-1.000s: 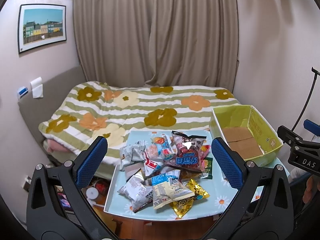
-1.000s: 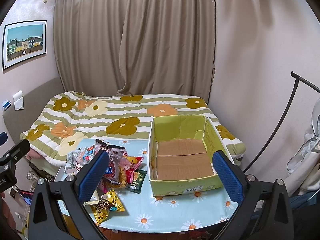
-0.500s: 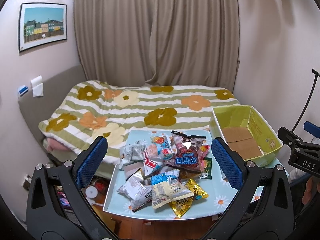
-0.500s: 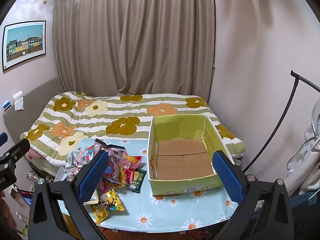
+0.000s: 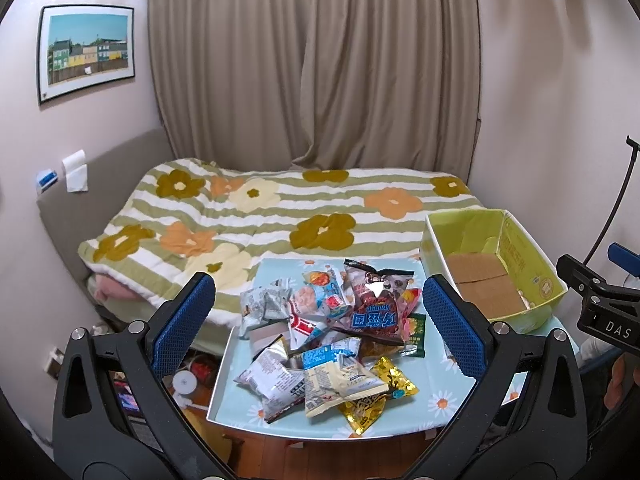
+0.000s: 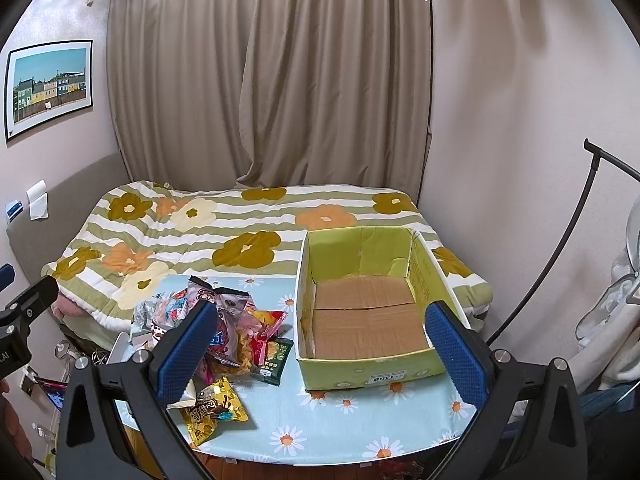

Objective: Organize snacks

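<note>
A pile of snack packets (image 5: 332, 328) lies on the left half of a small table with a light blue daisy cloth (image 5: 436, 404); the pile also shows in the right wrist view (image 6: 224, 332). An empty yellow-green cardboard box (image 6: 368, 312) stands on the table's right side, seen too in the left wrist view (image 5: 492, 276). My left gripper (image 5: 318, 324) is open and empty, held above and in front of the pile. My right gripper (image 6: 320, 348) is open and empty, held in front of the box.
A bed with a striped flower quilt (image 5: 280, 216) lies right behind the table. Curtains (image 5: 312, 64) hang at the back. A wall is close on the right, with a black stand (image 6: 560, 240) beside it. Clutter sits on the floor at the left (image 5: 188, 376).
Both views have shifted very slightly; the grippers stay open and nothing on the table has moved.
</note>
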Demonstrator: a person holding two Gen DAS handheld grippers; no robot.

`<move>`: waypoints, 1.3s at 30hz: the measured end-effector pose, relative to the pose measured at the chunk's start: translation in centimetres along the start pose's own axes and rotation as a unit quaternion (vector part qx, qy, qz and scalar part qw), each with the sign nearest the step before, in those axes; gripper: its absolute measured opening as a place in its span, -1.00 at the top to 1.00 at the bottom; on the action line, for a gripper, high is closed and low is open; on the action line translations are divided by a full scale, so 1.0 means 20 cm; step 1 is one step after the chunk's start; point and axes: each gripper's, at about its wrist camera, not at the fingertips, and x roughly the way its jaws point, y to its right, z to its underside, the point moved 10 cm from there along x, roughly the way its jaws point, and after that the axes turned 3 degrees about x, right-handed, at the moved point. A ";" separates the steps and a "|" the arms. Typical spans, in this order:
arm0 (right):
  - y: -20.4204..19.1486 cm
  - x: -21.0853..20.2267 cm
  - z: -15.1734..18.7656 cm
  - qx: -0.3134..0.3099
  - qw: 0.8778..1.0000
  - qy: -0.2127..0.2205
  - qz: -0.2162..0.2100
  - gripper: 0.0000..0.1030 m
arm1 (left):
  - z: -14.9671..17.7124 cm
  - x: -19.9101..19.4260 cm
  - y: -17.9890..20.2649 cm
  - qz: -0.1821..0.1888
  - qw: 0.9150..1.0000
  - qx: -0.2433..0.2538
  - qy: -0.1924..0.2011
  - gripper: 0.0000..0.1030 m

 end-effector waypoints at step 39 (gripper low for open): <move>-0.68 0.96 0.46 0.062 0.965 -0.234 -0.105 -0.99 | 0.49 1.34 -0.09 0.214 0.918 0.254 -0.216 -0.99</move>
